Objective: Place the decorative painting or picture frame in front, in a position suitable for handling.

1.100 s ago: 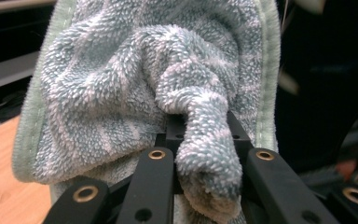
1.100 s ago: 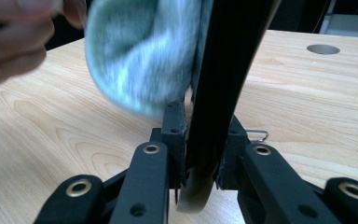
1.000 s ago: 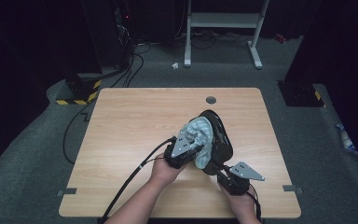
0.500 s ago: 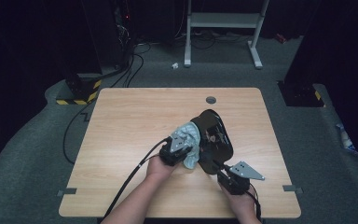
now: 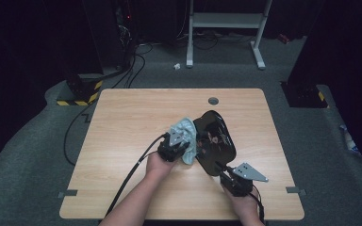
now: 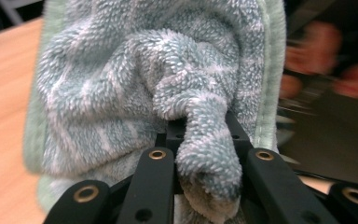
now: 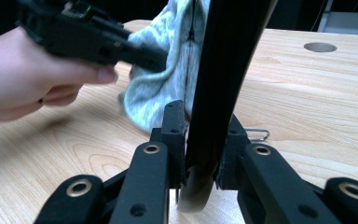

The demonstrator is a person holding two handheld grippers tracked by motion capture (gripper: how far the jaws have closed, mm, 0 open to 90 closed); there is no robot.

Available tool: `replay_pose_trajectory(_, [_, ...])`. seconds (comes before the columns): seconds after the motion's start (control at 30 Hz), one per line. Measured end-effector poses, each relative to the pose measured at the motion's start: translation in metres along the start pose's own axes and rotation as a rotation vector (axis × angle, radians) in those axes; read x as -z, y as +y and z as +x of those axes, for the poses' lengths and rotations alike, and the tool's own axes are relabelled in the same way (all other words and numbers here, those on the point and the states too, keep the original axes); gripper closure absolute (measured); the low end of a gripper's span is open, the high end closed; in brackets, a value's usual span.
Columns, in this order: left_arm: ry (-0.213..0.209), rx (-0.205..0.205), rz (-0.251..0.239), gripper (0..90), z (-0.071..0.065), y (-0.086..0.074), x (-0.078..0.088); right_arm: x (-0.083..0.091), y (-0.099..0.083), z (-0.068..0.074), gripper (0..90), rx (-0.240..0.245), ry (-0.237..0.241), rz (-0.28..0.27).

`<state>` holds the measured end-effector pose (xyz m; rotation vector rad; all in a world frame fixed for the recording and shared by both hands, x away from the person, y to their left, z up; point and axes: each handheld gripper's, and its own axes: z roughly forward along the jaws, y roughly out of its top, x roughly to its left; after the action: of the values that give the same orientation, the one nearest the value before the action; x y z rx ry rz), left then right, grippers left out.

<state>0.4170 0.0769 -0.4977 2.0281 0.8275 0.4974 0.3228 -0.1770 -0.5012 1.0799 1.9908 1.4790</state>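
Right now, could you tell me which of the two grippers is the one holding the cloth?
The left gripper, at the left of the high view: its fingers pinch a fold of the pale blue-green terry cloth. The right gripper instead clamps the edge of the glossy black plate.

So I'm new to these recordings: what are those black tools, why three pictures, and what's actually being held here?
There is no robot arm here. A person at a wooden table holds a hand-operated two-jaw gripper in each hand, and each gripper trails a cable.

The high view looks down from above the person's side, with the forearms coming in from the bottom. The other two pictures come from small cameras that ride on the grippers and look along their black jaws.

The left gripper is shut on a bunched pale blue-green towel, with a fold pinched between its jaws. The right gripper is shut on the edge of a glossy black oval dish, which it holds tilted up on its edge. The towel lies against the dish's face, so this looks like wiping.

A round hole sits near the table's far edge.
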Motion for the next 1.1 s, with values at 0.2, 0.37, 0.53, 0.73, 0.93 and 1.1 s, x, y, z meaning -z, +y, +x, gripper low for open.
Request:
replay_pose_trajectory(0.2, [-0.092,-0.066,0.01,78.3,-0.037,-0.009,0.003,0.001,0.0,-0.002,77.2,-0.004,-0.005,-0.001])
replay_pose_trajectory(0.37, [-0.136,-0.125,0.015,78.2,-0.057,-0.016,0.008,0.0,0.0,-0.001,77.5,0.0,0.002,-0.003])
replay_pose_trajectory(0.53, [-0.12,-0.076,0.005,78.0,-0.05,-0.026,0.013,0.0,0.0,0.0,77.3,0.008,0.001,-0.003])
replay_pose_trajectory(0.73, [-0.121,-0.047,-0.046,77.0,-0.048,-0.037,0.015,0.001,0.0,-0.001,71.1,0.003,0.0,-0.002])
replay_pose_trajectory(0.93, [-0.097,-0.071,-0.045,76.0,-0.051,-0.037,0.016,0.003,0.003,-0.004,65.6,-0.004,-0.005,-0.009])
replay_pose_trajectory(1.1, [-0.099,-0.059,-0.04,75.4,-0.05,-0.037,0.016,0.006,0.005,-0.005,62.1,0.0,-0.007,-0.009])
